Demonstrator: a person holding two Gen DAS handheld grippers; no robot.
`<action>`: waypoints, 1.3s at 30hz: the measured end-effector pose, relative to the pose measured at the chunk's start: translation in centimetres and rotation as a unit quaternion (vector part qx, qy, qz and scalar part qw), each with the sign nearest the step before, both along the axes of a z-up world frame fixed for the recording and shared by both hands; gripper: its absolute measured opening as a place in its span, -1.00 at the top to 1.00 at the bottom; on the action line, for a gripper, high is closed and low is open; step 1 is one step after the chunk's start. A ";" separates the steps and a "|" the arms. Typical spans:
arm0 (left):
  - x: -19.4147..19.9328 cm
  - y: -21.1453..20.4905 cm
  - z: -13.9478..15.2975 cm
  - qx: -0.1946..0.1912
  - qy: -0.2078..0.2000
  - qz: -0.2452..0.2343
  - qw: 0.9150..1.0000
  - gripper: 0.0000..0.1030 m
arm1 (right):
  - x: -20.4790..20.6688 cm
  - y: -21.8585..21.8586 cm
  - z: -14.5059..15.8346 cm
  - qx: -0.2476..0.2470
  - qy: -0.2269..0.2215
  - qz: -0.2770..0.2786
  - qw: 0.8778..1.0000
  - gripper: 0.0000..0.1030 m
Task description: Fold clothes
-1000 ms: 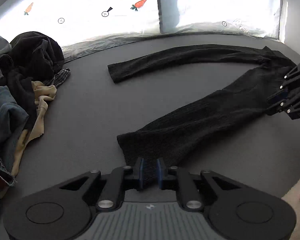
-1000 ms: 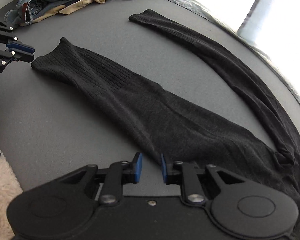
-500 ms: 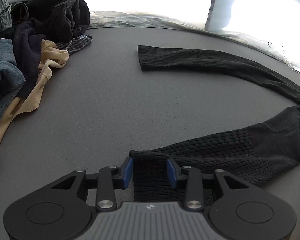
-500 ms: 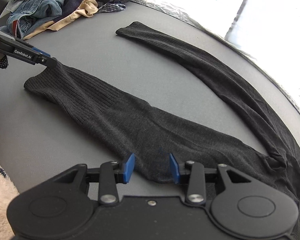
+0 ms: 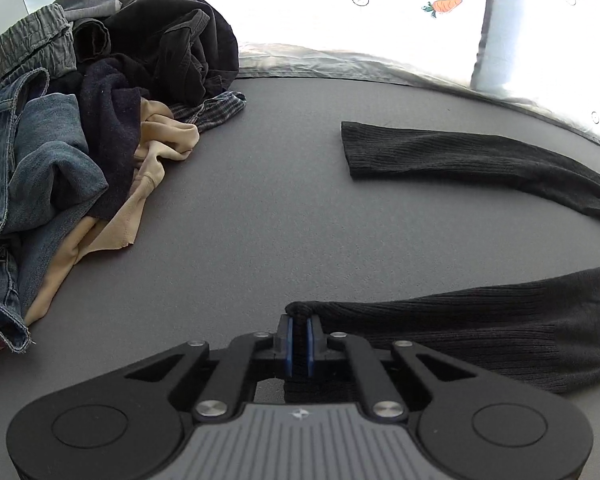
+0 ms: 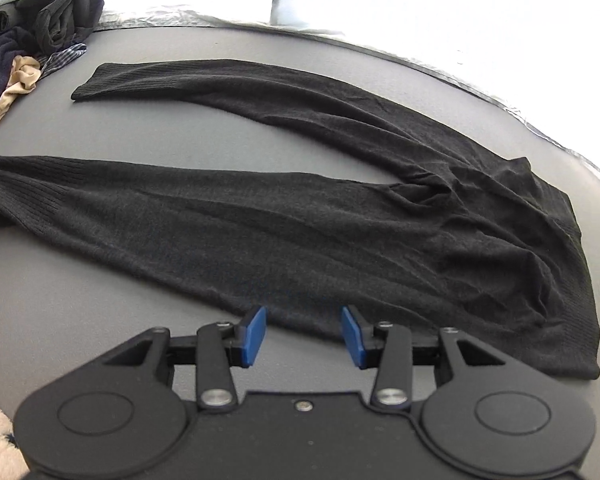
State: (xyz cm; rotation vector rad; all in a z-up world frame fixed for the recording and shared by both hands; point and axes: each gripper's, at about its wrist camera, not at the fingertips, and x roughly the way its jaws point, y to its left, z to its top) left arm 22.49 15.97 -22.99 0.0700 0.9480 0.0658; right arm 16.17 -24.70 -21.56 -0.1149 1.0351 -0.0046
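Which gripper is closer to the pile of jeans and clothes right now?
Left. The left gripper, shut on the black leggings' near cuff, sits beside the clothes pile. The right gripper stands open at the leggings' near edge further along that leg, away from the pile.

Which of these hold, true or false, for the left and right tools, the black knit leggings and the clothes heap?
1. The left tool is shut on a cuff of the black ribbed knit leggings. True.
2. The right tool grips the waistband. False: open, nothing pinched.
3. Both legs are stacked. False: they lie apart on the grey tabletop.
4. The heap of jeans and dark clothes lies clear of the leggings. True.
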 end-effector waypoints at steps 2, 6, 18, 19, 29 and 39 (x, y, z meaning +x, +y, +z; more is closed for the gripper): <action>-0.5 -1.1 -0.8 0.020 0.014 -0.012 1.000 0.75 | -0.8 -2.6 -0.3 0.016 -0.004 -0.051 0.999 0.15; -2.1 -2.7 0.3 0.026 -0.005 0.019 0.999 0.58 | -3.5 -9.9 -0.8 0.066 -0.032 -0.196 0.978 0.02; -8.6 -8.9 4.7 -0.059 -0.025 0.203 0.977 0.28 | -7.0 -29.0 -4.4 0.241 -0.116 -0.453 0.851 -0.06; -9.0 -9.6 4.8 -0.056 -0.023 0.208 0.976 0.28 | -6.3 -29.2 -4.7 0.231 -0.102 -0.453 0.855 -0.02; -11.4 -11.6 4.4 -0.076 -0.010 0.264 0.962 0.19 | -5.4 -30.6 -6.2 0.208 -0.074 -0.473 0.853 1.00; -11.0 -8.5 2.7 -0.076 0.015 0.294 0.953 0.19 | -14.3 -35.3 -5.2 0.240 -0.107 -0.533 0.804 0.99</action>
